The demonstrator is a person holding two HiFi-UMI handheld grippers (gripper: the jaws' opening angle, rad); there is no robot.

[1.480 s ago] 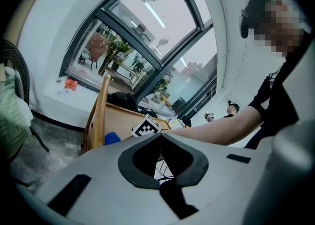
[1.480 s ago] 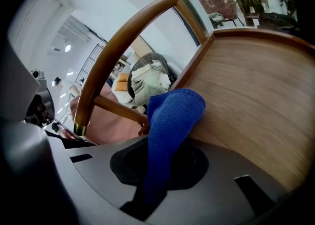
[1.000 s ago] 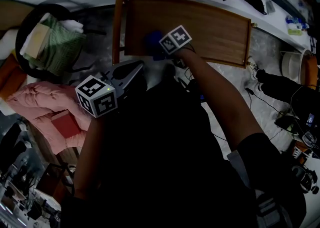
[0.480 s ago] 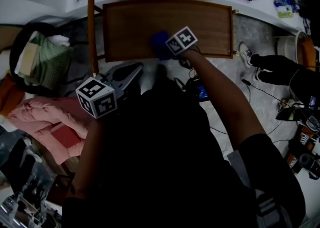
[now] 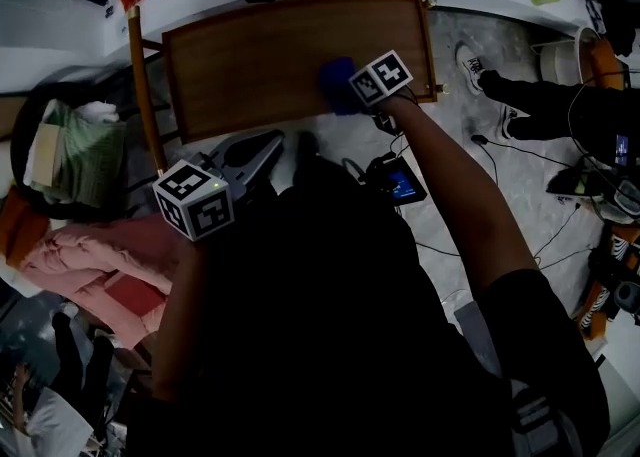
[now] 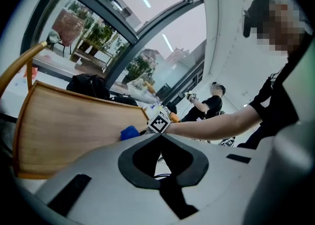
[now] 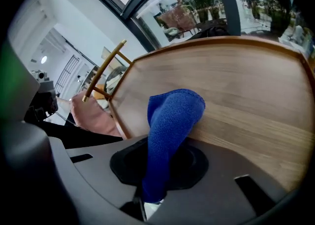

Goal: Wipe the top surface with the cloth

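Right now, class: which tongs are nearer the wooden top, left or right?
Right. The right tongs, shut on the cloth, press it onto the top near its front edge. The left tongs, shut and empty, hang just outside that edge.

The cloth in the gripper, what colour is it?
Blue. The cloth shows best in the right gripper view.

Jaws together, left tool point(image 6: 159, 135) faces blue cloth point(image 6: 129, 132) on wooden top point(image 6: 69, 120).

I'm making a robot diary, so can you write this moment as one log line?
right gripper: shut on blue fuzzy cloth, cloth on brown wooden tabletop | left gripper: shut, empty, off tabletop
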